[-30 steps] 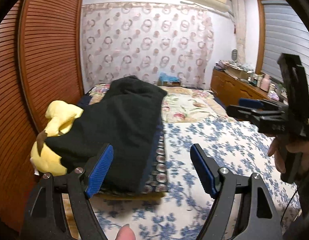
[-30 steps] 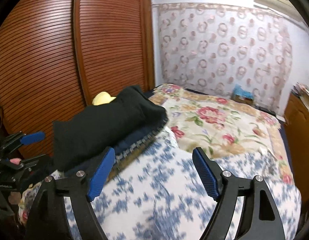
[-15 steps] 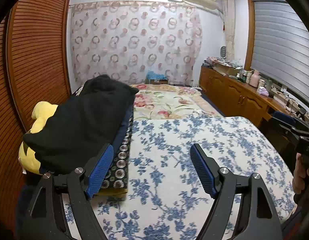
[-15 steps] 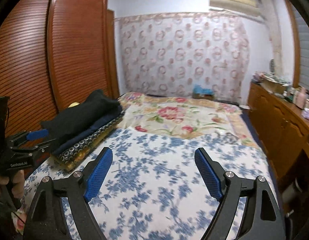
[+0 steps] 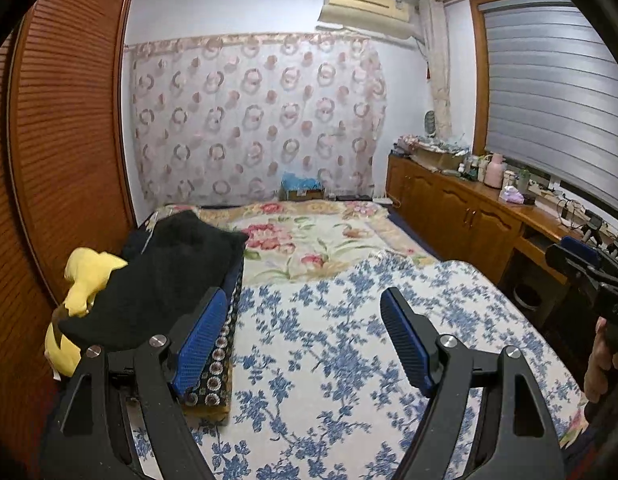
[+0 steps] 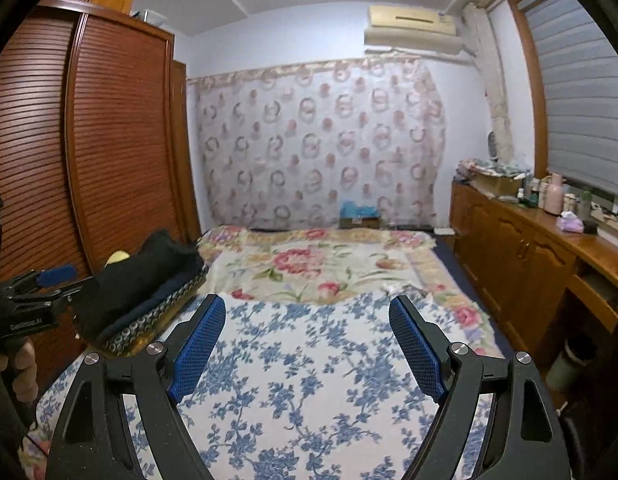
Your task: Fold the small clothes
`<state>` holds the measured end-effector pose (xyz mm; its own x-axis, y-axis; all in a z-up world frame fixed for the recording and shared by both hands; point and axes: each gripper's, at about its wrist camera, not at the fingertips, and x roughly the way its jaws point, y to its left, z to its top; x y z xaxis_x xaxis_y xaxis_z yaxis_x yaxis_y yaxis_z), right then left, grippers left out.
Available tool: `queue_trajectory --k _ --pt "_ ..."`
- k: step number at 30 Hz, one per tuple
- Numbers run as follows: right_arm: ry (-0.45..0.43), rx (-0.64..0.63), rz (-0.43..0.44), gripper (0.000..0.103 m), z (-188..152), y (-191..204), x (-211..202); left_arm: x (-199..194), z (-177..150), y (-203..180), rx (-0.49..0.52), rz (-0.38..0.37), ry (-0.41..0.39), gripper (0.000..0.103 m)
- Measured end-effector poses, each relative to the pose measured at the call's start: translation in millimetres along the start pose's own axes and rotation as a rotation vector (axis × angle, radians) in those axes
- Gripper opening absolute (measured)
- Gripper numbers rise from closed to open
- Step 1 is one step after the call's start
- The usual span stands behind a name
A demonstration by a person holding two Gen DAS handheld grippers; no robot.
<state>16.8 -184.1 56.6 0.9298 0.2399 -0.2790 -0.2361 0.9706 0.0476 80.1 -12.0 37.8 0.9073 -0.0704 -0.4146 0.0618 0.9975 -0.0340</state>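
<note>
At nine o'clock, the black garment (image 5: 157, 280) lies on a stack of folded cloth beside a yellow plush toy (image 5: 83, 280) on the bed (image 5: 329, 344). The left claw (image 5: 299, 336) hangs released above the blue-flowered sheet, gripping nothing. At three o'clock the right claw (image 6: 307, 344) is likewise spread and empty, with the wooden desk (image 6: 549, 240) further right.

Louvred wooden wardrobe (image 5: 69, 128), ring-patterned curtain (image 5: 257, 120), wooden sideboard (image 6: 521, 252), grey blind (image 5: 549, 112)
</note>
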Motion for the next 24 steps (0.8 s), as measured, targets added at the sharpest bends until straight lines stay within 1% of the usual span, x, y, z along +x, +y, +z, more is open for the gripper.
queue_trajectory --k 8,10,16,18,24 --pt "-0.053 0.016 -0.01 0.085 -9 10 -33 -26 10 -13 0.011 0.008 -0.061 0.08" --pt "-0.057 0.019 -0.014 0.085 -14 7 -23 -30 9 -14 0.011 0.013 -0.068 0.08" --pt "-0.053 0.022 -0.015 0.085 -20 6 -17 -33 7 -16 0.013 0.016 -0.066 0.08" --pt "-0.049 0.024 -0.014 0.085 -17 2 -7 -34 6 -16 0.012 0.016 -0.066 0.08" --pt "-0.044 0.021 -0.014 0.085 -11 -5 -3 -34 7 -16 0.011 0.016 -0.066 0.08"
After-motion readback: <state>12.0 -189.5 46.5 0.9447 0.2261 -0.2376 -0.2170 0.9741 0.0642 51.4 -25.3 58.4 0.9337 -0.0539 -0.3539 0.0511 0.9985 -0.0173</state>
